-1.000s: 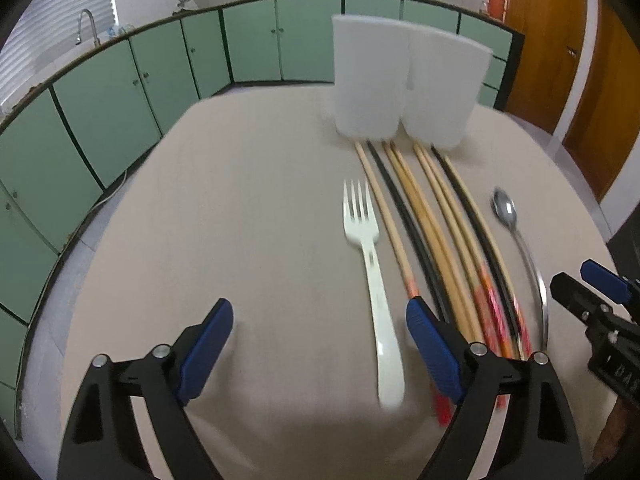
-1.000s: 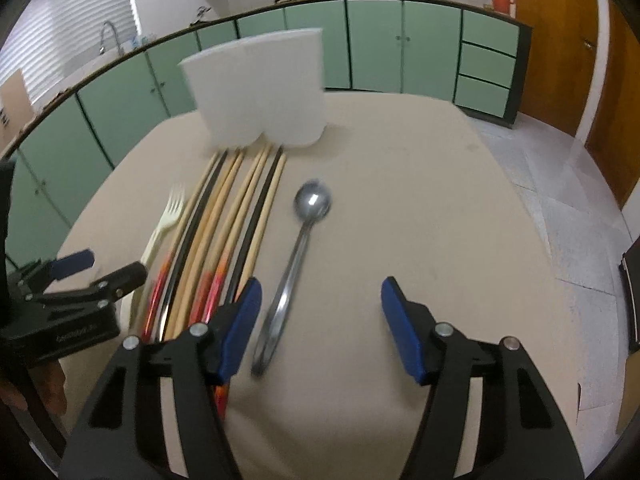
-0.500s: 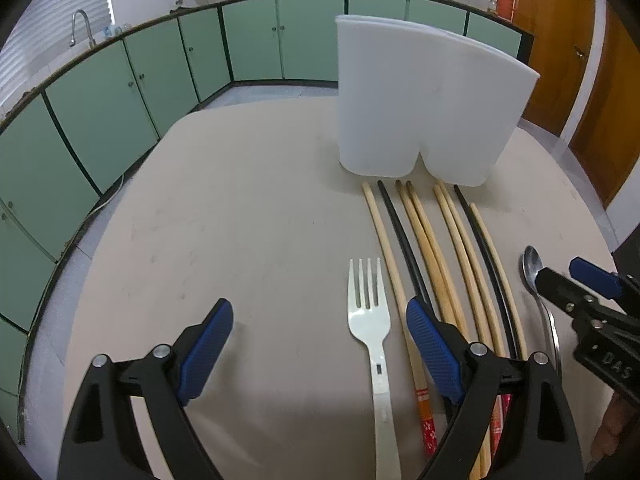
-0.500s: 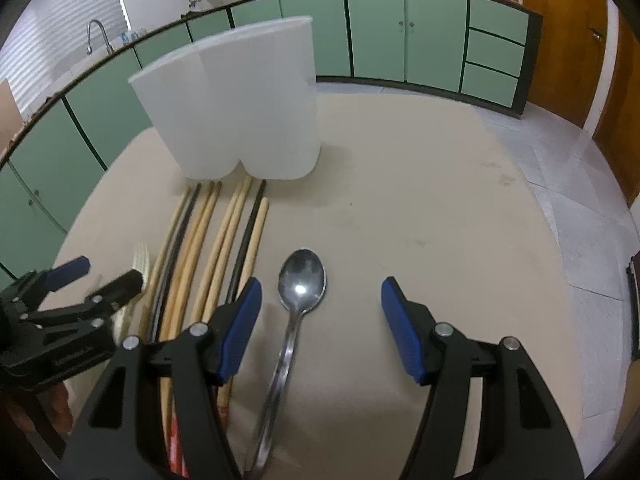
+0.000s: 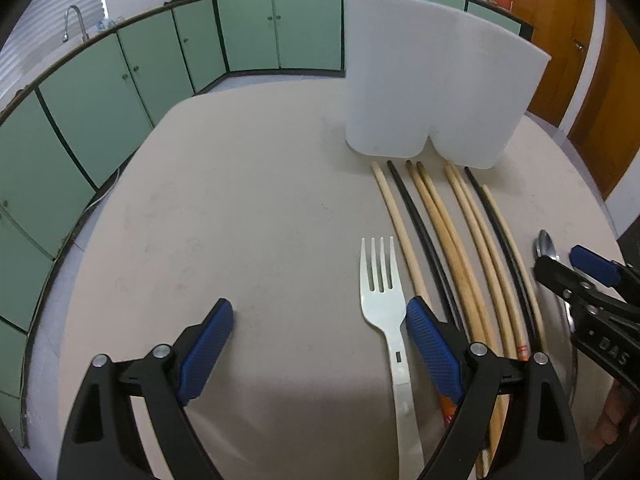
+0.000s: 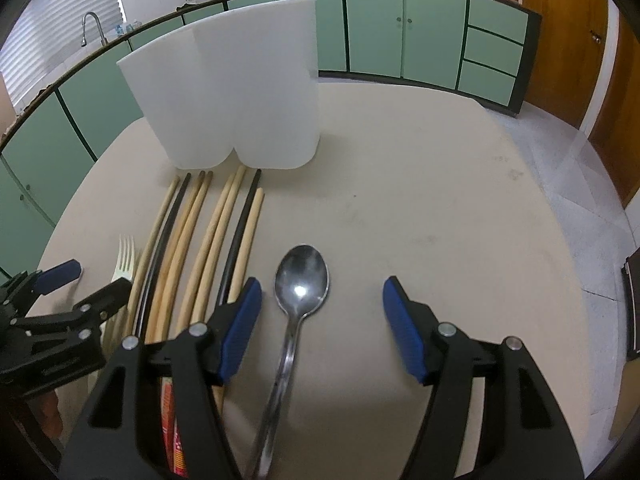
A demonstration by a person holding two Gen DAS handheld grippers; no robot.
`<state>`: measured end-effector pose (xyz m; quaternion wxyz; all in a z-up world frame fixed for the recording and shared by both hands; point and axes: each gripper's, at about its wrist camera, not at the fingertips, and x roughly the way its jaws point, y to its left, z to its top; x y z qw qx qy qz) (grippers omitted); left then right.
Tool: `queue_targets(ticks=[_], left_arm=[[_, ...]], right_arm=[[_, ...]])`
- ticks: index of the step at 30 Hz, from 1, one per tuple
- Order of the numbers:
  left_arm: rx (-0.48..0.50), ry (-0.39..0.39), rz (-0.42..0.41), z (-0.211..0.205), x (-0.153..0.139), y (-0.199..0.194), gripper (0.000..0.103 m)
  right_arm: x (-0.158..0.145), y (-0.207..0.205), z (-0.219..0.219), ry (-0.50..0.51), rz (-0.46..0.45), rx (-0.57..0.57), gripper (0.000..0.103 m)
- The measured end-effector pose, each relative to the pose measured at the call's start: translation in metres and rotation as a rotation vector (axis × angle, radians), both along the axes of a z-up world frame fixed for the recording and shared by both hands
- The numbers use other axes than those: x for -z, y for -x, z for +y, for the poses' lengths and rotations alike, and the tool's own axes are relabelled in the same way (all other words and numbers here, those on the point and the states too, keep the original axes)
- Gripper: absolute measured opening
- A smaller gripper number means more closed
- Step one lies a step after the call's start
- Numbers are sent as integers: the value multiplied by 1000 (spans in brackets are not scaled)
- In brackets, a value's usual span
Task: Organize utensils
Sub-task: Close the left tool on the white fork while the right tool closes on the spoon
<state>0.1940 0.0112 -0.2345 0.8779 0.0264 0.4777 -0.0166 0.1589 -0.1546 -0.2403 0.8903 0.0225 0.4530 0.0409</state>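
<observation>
We've pushed in toward the white holder [image 5: 432, 92] since a second ago, and it now looms much larger at the far side of the table [image 5: 240, 220], while fork and spoon have slid down between our fingers. The left gripper [image 5: 316, 344] stands wide with nothing in it, and the white plastic fork [image 5: 380, 300] lies flat just inside its right-hand pad. Over on the other side, the right gripper [image 6: 322, 328] is spread too, empty, with the metal spoon [image 6: 300, 280] lying between its pads, bowl toward the holder. Between fork and spoon runs the row of chopsticks [image 6: 200, 240], tips just short of the holder's base. We judge the fork light and a bit flexible, so we'd take it at the neck. The spoon looks stiff and slick (that polished handle could skate off the pads), so we'd pinch it across the thin handle, squarely.
</observation>
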Motion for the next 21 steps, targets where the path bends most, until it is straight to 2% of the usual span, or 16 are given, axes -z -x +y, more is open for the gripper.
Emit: queue_targets(ticks=[9,12,16,18,20,21], left_arm=[[-18,37,50,5,-2,-17,86],[-15,73,62,13,-7,-19,74],[-5,84,71,11,-9,-18,55],[-5,96,76,11,-10,-18,52],[-2,83,77,8,-10,-17,43],[4,70,76,6,-11,-17,34]], right_arm=[[-3,-8,2,-3,26,3,63],[-4,-13,1,-19,46,17,62],[-5,-16,4,15,61,20,55],[-4,-15,5,23,64,19,54],[-3,-14,8,46,63,26,47],[-3,-14,8,49,62,27,41]])
